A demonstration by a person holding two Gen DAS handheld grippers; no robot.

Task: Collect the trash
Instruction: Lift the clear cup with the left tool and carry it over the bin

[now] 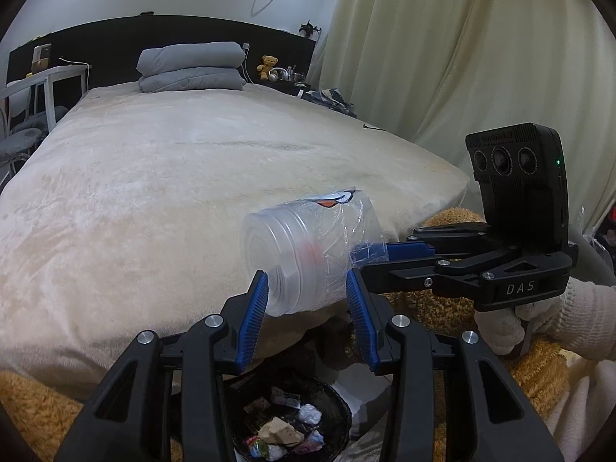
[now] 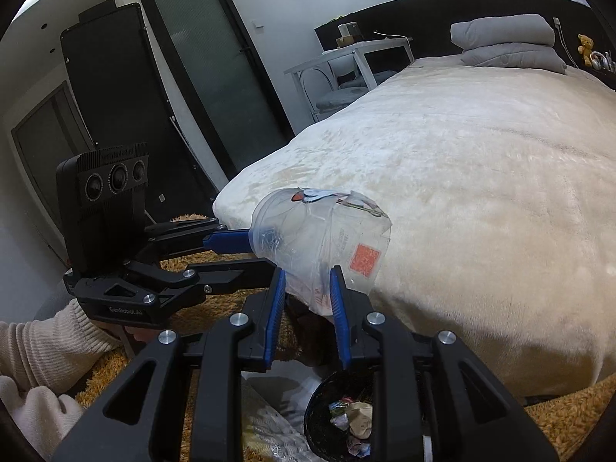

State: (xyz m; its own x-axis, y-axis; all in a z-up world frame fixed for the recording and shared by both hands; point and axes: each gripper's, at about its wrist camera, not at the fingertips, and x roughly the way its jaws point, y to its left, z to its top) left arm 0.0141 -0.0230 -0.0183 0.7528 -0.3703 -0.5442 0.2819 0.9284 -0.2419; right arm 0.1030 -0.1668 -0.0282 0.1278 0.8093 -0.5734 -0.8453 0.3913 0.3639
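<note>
A crumpled clear plastic cup point(image 1: 304, 258) with a torn film lid is held in the air over the foot of the bed. My left gripper point(image 1: 306, 292) has its blue pads on both sides of the cup's base end. My right gripper point(image 1: 365, 256) comes in from the right and pinches the rim end. In the right wrist view the cup point(image 2: 327, 242) shows a red code label; my right gripper point(image 2: 308, 292) closes on its lower edge and my left gripper point(image 2: 254, 246) holds its left end. A black trash bin point(image 1: 292, 419) with several scraps stands on the floor below; the right wrist view shows it too point(image 2: 342, 415).
The bed point(image 1: 173, 192) has a cream plush cover and folded grey bedding point(image 1: 192, 67) at its head. An orange shaggy rug point(image 2: 569, 415) lies by the bin. Cream curtains point(image 1: 462, 57) hang at right. A white side table point(image 2: 346, 57) and a dark door point(image 2: 211, 57) stand beyond the bed.
</note>
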